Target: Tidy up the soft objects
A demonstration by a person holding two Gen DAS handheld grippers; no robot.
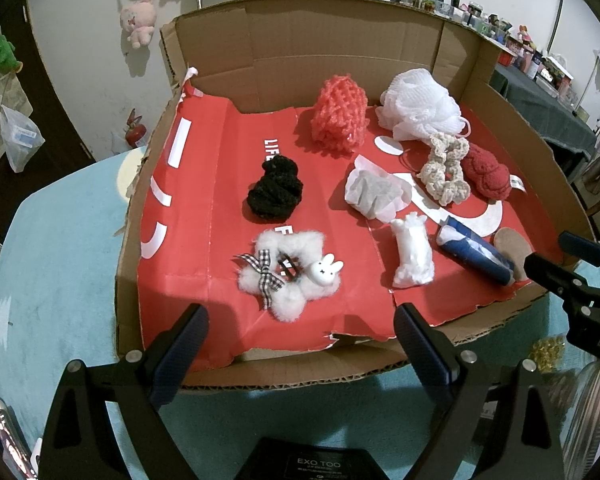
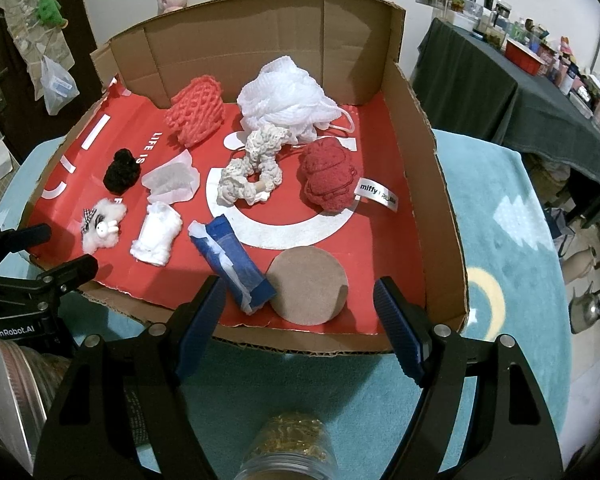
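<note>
Left gripper (image 1: 302, 322): low centre of the left wrist view; jaws spread apart with nothing between them; tips hang over the near edge of the box, just below the fluffy hair clip
Right gripper (image 2: 300, 304): low centre of the right wrist view; jaws released and wide, empty; tips over the near rim, either side of the brown disc and the end of the blue roll
Cardboard box (image 2: 428, 184): shallow, open-topped, red printed liner on its floor; fills the middle of both views; sits on a light blue rug (image 2: 512, 216)
Fluffy hair clip (image 1: 288, 276): white, with a checked bow and a small rabbit figure; lower centre of the left wrist view
Black scrunchie (image 1: 274, 190): centre of that view, above the clip
Coral foam net (image 1: 340, 110): upper centre, near the back wall
White bath pouf (image 2: 284, 100): upper centre of the right wrist view, beside the net
Cream crochet scrunchie (image 2: 252, 172): centre, just below the pouf
Red knitted piece (image 2: 328, 180): right of the cream scrunchie, white tag at its side
Paper-wrapped wad (image 2: 172, 180): centre left
White cotton wad (image 2: 156, 238): lower left, near the blue roll
Blue roll (image 2: 232, 260): lower centre, touching the disc
Brown disc (image 2: 308, 286): flat on the liner at the near edge
Jar of gold bits (image 2: 288, 444): bottom edge, outside the box
</note>
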